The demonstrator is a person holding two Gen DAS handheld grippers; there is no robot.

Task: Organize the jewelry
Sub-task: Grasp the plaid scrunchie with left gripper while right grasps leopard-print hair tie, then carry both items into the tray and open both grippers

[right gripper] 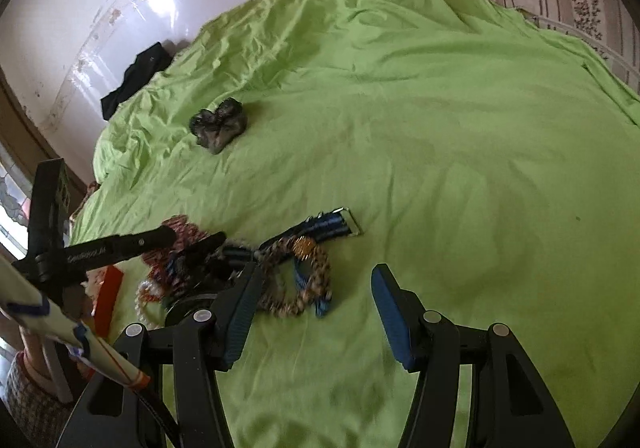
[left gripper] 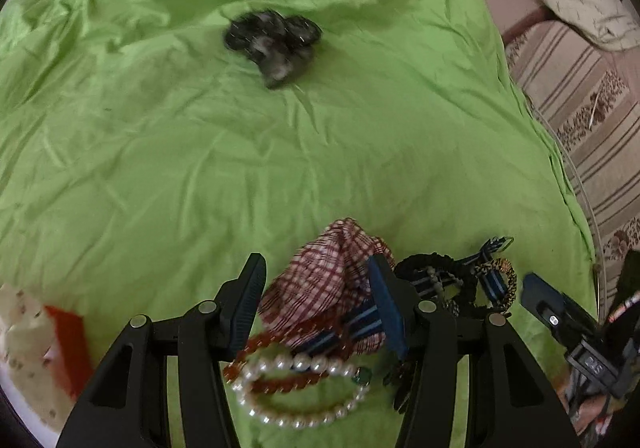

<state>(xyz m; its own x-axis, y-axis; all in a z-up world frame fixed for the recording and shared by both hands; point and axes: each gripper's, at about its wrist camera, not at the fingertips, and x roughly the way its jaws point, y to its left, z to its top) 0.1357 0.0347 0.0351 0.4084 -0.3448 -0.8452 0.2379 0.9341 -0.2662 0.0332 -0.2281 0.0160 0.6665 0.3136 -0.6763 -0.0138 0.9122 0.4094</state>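
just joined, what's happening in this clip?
A person with a handheld tool in each hand is sorting a pile of jewelry on a green bedsheet. The left tool hangs open over the pile, its fingers either side of a red checked cloth, above a pearl bracelet; it grips nothing. The right tool is open over bare sheet beside a braided bracelet and a blue striped strap. A dark scrunchie lies apart, farther up the bed.
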